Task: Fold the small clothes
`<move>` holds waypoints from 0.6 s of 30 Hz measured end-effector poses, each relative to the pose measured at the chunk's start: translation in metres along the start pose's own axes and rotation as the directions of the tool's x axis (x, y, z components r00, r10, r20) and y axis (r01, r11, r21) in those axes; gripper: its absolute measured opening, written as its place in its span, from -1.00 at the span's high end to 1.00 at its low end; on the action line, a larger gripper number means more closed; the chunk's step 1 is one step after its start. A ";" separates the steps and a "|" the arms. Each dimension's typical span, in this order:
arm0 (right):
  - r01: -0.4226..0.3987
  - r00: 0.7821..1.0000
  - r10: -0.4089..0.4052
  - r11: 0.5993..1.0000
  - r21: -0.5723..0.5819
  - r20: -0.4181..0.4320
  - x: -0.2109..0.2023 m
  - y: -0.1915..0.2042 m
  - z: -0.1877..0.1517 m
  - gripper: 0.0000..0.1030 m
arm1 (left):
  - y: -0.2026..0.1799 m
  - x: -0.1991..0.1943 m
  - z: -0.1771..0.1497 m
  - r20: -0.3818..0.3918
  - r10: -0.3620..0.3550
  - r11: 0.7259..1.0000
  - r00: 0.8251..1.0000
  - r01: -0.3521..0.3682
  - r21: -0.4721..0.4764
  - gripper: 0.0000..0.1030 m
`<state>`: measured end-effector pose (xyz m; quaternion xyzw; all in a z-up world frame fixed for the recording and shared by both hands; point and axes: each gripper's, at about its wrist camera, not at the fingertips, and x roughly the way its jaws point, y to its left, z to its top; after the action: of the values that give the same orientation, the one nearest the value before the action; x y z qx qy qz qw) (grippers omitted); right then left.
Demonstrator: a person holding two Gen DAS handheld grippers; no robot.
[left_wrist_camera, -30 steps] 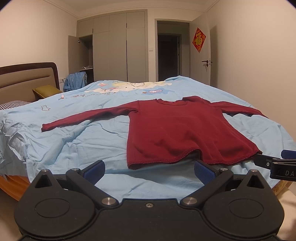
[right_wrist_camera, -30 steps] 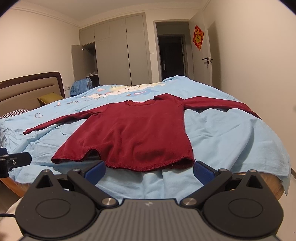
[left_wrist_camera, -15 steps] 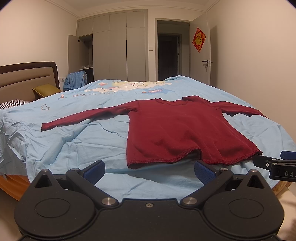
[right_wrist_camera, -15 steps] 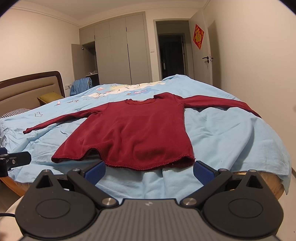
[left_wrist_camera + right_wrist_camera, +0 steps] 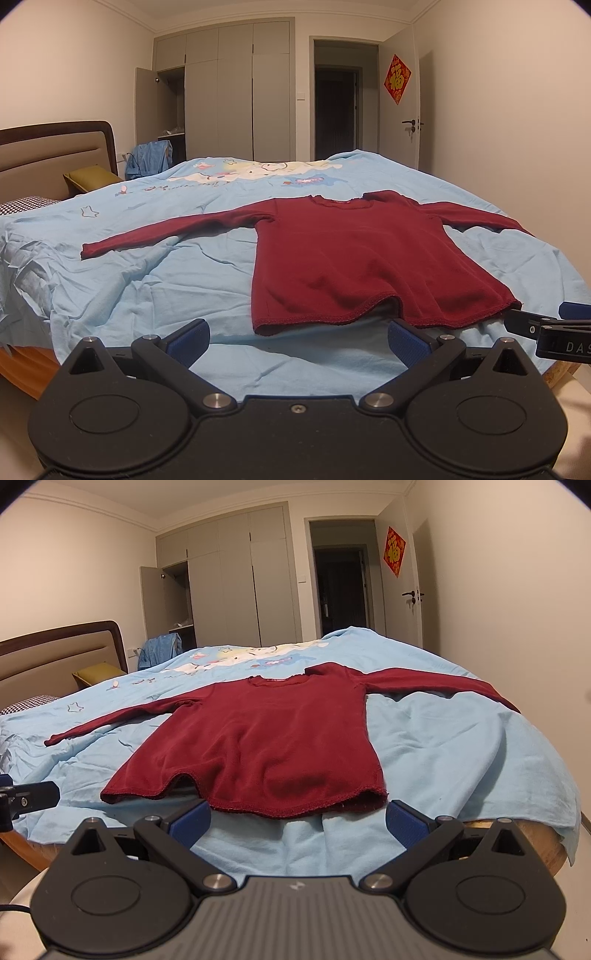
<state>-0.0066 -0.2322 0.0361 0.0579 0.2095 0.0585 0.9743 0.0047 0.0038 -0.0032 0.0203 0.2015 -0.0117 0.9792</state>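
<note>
A dark red long-sleeved top (image 5: 354, 258) (image 5: 266, 746) lies spread flat on the light blue bed cover (image 5: 155, 280) (image 5: 443, 746), sleeves stretched out to both sides and hem toward me. My left gripper (image 5: 298, 341) is open just short of the hem's left part, nothing between its blue pads. My right gripper (image 5: 297, 821) is open in front of the hem's right part, also holding nothing. Each gripper shows at the edge of the other's view: the right one (image 5: 546, 328), the left one (image 5: 26, 797).
A padded headboard (image 5: 51, 155) and a green pillow (image 5: 92, 179) are at the left. Blue clothing (image 5: 147, 158) hangs by an open wardrobe (image 5: 221, 96). A dark doorway (image 5: 336, 110) and a wall (image 5: 517, 110) are on the right. The bed's near edge (image 5: 517, 827) lies just below my fingers.
The right wrist view has shifted slightly; the top sits a little lower and closer in it. The left view is almost unchanged. The garment has not moved.
</note>
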 end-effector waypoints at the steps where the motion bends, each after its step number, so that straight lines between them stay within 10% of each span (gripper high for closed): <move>1: 0.000 1.000 0.000 1.000 0.001 0.000 0.000 0.000 0.000 -1.00 | 0.000 0.000 0.000 0.000 0.000 1.000 1.000 0.000 0.000 -0.99; 18: 0.001 1.000 -0.001 1.000 0.002 0.004 -0.001 0.001 -0.001 -1.00 | 0.000 -0.001 0.000 -0.002 -0.001 1.000 1.000 0.001 -0.001 -0.99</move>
<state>-0.0078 -0.2314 0.0359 0.0587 0.2076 0.0576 0.9748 0.0042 0.0036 -0.0027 0.0195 0.2023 -0.0120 0.9790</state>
